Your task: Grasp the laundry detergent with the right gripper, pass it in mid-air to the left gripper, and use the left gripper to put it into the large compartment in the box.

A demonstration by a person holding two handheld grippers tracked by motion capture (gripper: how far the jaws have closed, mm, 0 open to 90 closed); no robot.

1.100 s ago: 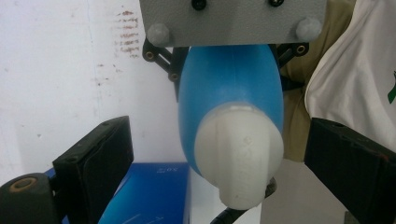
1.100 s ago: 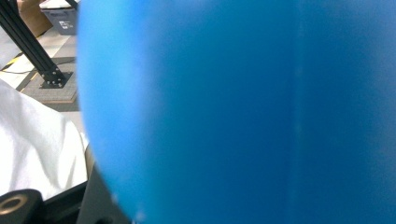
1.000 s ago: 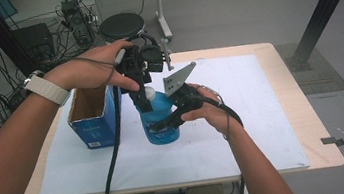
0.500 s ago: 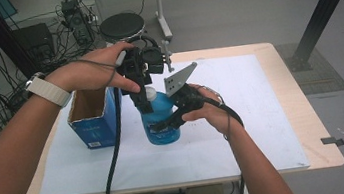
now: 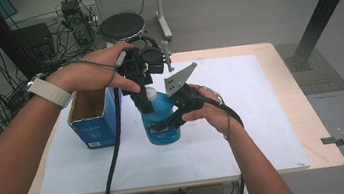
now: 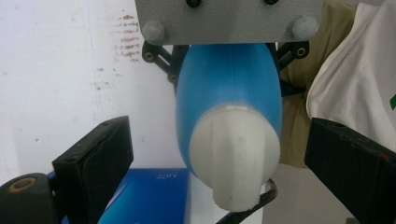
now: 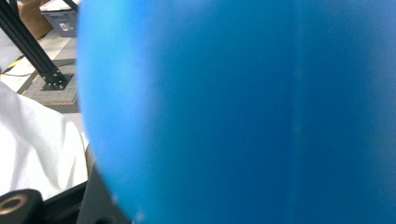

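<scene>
The translucent blue plastic bottle with a white cap stands upright on the white-covered surface, just right of the open blue cardboard box. The right tongs are clenched on the bottle's body from its right. The left tongs hang directly above it, released, their pads spread either side of the cap without touching.

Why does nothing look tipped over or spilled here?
Because nothing is. The blue bottle stands upright on the white mat, with the right gripper clamped round its body. The left gripper has its jaws open on either side of the white cap. The blue box stands upright, open-topped.
</scene>
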